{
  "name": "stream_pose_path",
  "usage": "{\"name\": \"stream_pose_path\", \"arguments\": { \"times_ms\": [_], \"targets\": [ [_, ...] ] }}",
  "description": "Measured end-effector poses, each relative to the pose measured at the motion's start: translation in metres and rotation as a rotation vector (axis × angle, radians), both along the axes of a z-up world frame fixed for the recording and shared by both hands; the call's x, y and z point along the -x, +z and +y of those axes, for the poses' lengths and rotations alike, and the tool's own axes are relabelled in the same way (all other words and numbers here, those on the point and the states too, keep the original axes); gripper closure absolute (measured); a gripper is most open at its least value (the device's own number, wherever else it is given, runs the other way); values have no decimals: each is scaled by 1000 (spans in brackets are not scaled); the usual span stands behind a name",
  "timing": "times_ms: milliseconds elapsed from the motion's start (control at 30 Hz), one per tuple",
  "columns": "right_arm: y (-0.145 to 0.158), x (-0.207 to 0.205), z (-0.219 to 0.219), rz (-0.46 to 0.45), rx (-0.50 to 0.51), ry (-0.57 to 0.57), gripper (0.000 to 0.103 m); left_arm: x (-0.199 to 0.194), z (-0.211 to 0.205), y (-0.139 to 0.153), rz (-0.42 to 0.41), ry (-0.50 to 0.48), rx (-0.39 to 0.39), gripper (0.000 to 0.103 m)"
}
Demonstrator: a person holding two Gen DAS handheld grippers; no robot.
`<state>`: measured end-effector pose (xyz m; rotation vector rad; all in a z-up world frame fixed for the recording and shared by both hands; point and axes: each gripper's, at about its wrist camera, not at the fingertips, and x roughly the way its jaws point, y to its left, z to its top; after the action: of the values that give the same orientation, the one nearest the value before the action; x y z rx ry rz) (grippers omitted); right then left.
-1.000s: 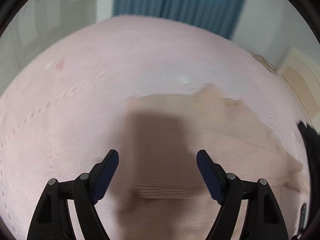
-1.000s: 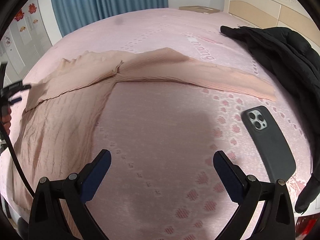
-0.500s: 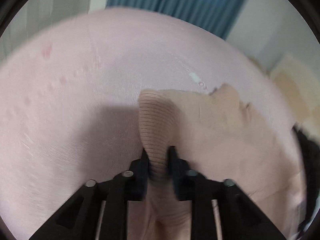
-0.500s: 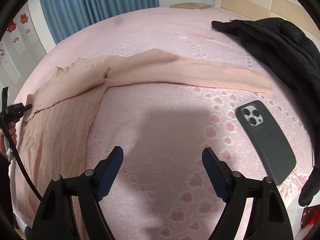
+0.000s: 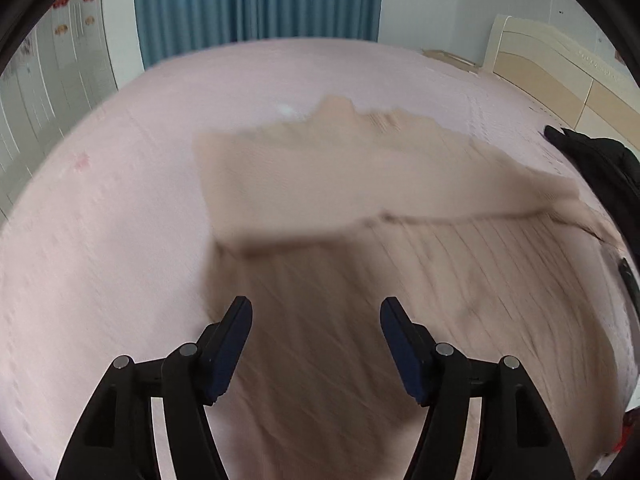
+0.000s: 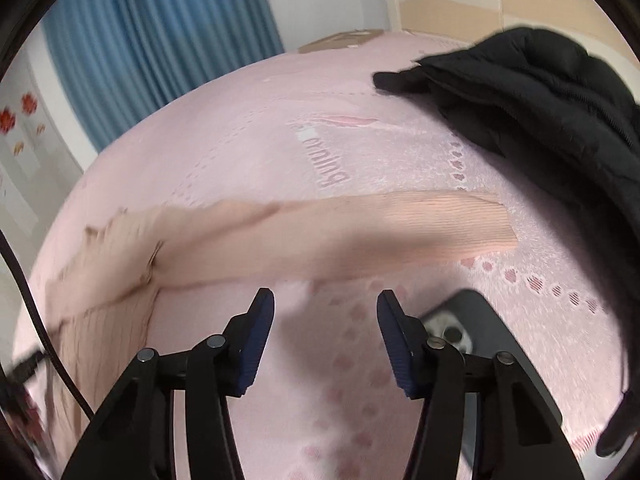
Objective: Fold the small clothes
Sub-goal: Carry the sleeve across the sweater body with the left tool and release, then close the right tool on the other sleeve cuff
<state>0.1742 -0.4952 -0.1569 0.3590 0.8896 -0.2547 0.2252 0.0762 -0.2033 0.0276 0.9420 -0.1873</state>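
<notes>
Both grippers, left (image 5: pixel 316 320) and right (image 6: pixel 326 312), hold nothing. Left jaws just reopened above the top (image 5: pixel 360 280); right jaws narrowed near its sleeve (image 6: pixel 360 224).

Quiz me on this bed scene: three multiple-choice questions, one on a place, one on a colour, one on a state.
1. Where does the phone lie?
A. on the bed, by the right gripper
B. on the black jacket
C. on the floor

2. What colour is the curtain?
A. red
B. blue
C. white

3. How does the top's sleeve on the right lie?
A. rolled up
B. stretched out flat
C. tucked under the top

Answers:
1 A, it rests on the pink cover just behind that gripper's jaws.
2 B, blue folds hang behind the bed.
3 B, it runs straight out across the cover towards the jacket.
</notes>
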Motion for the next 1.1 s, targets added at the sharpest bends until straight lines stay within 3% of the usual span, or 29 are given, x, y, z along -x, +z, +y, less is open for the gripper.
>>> {"name": "stream_pose_path", "arguments": {
  "times_ms": [67, 100, 200, 333, 600, 733, 867, 900, 1000, 1100],
  "targets": [
    [-8, -10, -14, 11, -39, -15, 50, 3, -7, -15, 43, 3, 23, 37],
    [-11, -13, -19, 13, -54, -21, 50, 8, -11, -18, 21, 8, 2, 36],
    [-29, -27, -38, 49, -117, -45, 50, 7, -20, -17, 30, -13, -43, 29],
    [-48, -40, -49, 99, -178, -72, 50, 6, -19, -15, 46, -17, -24, 28],
    [-60, -50, -77, 29, -302, -177, 53, 7, -17, -19, 32, -17, -23, 22],
    [-56, -49, -97, 24, -216, -299, 55, 6, -17, -20, 24, -13, -20, 19],
    [-56, -51, -115, 28, -187, -349, 55, 7, -16, -21, 18, -15, -13, 17],
    [-55, -51, -119, 29, -177, -354, 57, 7, -15, -21, 18, -16, -7, 16],
    [-50, -55, -117, 34, -113, -313, 97, 7, -13, -20, 16, -16, 5, 16],
    [-31, -57, -99, 18, 15, -270, 97, 8, -9, -16, 20, -16, 23, 18]
  ]
}}
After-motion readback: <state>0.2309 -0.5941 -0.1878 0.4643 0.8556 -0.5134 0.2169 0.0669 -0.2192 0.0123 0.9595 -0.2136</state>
